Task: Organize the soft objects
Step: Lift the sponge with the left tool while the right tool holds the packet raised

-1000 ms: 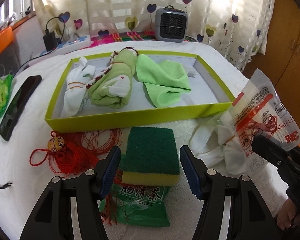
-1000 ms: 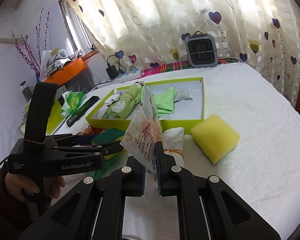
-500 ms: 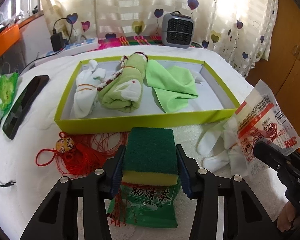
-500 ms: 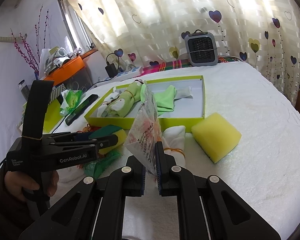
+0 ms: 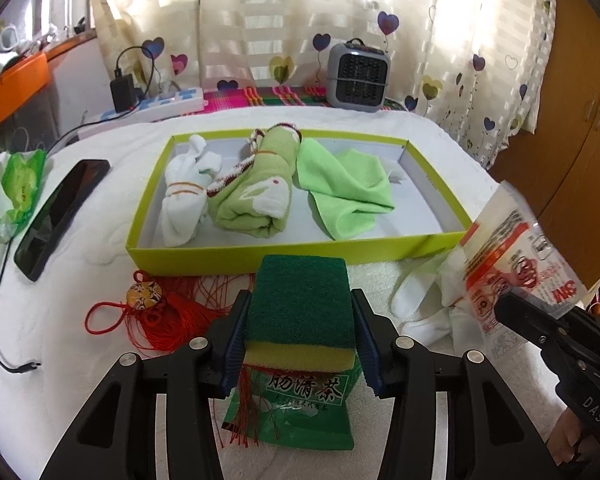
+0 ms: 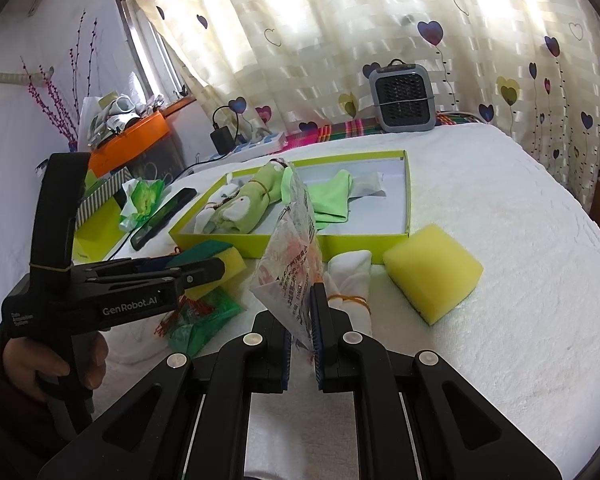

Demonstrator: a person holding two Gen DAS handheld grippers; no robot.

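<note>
Since a second ago our left gripper has closed its blue pads against the two sides of the green-topped scouring sponge, which we now hold just above the green tea packet lying beneath it. Straight ahead of this gripper sits the lime-edged box, holding a tied white cloth, a rolled green towel and a flat green cloth. To its left, red tassels spread over the white cover. Our right gripper has its jaws nearly together on the lower edge of a printed plastic packet, which stands up from them. Only the right wrist view shows the plain yellow sponge ahead and to the right of that gripper, and a banded white cloth roll just beyond its tips; it also shows our hand wrapped around the left gripper's handle, with that tool reaching level across the view. The left wrist view alone shows the sponge squarely between the pads.
</note>
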